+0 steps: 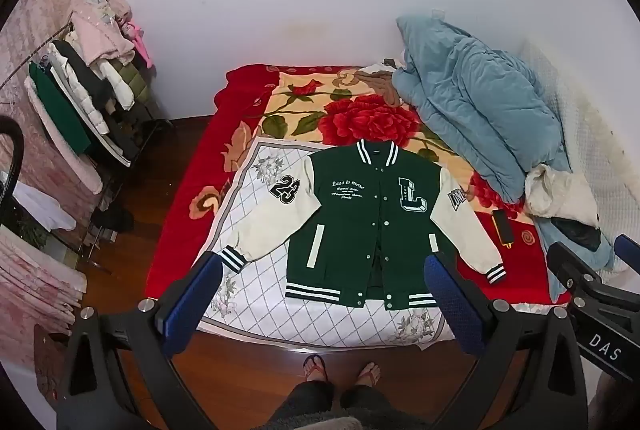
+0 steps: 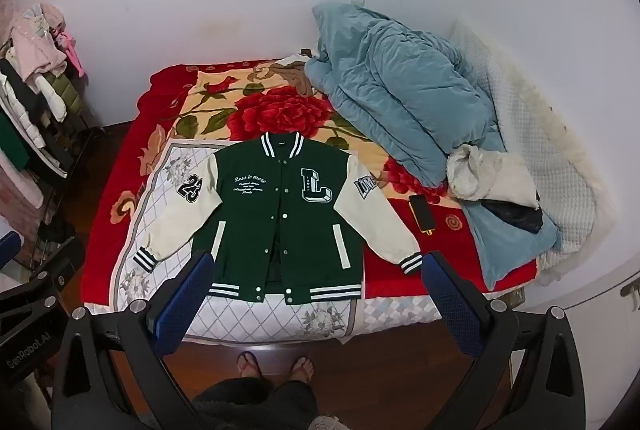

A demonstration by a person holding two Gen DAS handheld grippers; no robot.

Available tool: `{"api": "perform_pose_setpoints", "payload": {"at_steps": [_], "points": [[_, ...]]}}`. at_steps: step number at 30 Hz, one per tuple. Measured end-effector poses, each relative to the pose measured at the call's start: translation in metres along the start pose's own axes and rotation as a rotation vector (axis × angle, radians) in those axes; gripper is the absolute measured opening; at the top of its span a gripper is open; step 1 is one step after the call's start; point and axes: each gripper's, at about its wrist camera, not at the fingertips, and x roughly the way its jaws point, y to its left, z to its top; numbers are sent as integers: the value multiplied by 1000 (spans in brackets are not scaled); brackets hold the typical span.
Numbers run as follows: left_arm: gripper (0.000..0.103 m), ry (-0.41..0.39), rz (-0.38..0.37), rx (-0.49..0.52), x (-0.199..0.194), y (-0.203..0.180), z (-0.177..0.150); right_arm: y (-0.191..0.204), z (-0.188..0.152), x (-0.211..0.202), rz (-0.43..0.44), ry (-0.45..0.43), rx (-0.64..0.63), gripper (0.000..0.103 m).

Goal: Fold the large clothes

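Note:
A green varsity jacket [image 1: 360, 218] with cream sleeves lies flat and face up on the bed, sleeves spread, collar away from me; it also shows in the right wrist view [image 2: 280, 213]. It rests on a white quilted cloth [image 1: 256, 294] over a red floral blanket [image 1: 360, 113]. My left gripper [image 1: 324, 294] is open and empty, held high above the jacket's hem. My right gripper [image 2: 316, 290] is open and empty, also held above the hem. The right gripper's body shows at the right edge of the left wrist view [image 1: 588, 290].
A crumpled blue duvet [image 1: 480, 109] and a white garment [image 1: 560, 193] lie on the bed's right side. A black phone [image 1: 503, 228] lies on the blanket by the right sleeve. A clothes rack [image 1: 92, 89] stands left. My feet [image 1: 340, 374] are on the wooden floor.

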Motion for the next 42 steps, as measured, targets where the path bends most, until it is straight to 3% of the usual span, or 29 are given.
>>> {"api": "perform_pose_setpoints", "payload": {"at_steps": [42], "points": [[103, -5, -9, -8, 1, -8, 14, -11, 24, 2, -7, -13, -13, 103]]}}
